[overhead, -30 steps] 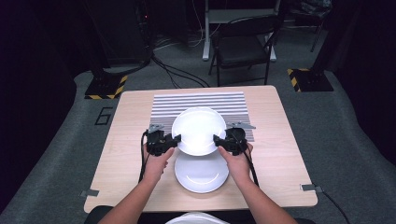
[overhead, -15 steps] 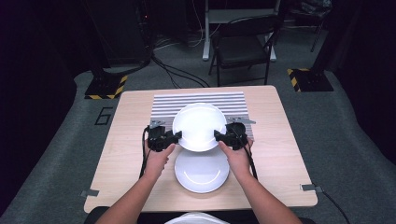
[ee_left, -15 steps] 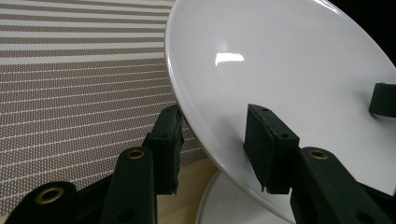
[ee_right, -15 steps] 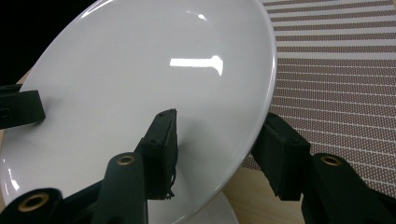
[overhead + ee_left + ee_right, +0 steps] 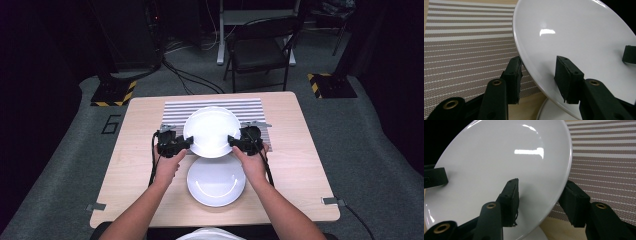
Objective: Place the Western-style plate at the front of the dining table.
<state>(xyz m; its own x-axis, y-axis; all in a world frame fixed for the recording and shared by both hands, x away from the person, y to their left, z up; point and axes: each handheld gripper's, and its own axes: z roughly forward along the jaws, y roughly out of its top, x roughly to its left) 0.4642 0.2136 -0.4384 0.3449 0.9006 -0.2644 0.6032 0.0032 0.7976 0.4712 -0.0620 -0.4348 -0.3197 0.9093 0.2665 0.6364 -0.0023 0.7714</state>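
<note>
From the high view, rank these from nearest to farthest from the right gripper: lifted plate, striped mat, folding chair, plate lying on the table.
1. Lifted plate, gripped at its right rim by the right gripper.
2. Striped mat and plate lying on the table: too close to call.
3. Folding chair, beyond the table's far edge.

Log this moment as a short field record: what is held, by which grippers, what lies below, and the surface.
held item: white plate, lifted and tilted
left gripper: shut on the plate's left rim
right gripper: shut on the plate's right rim
below: second white plate, flat on the table
mat: striped placemat, beyond the plates
surface: wooden table
</note>
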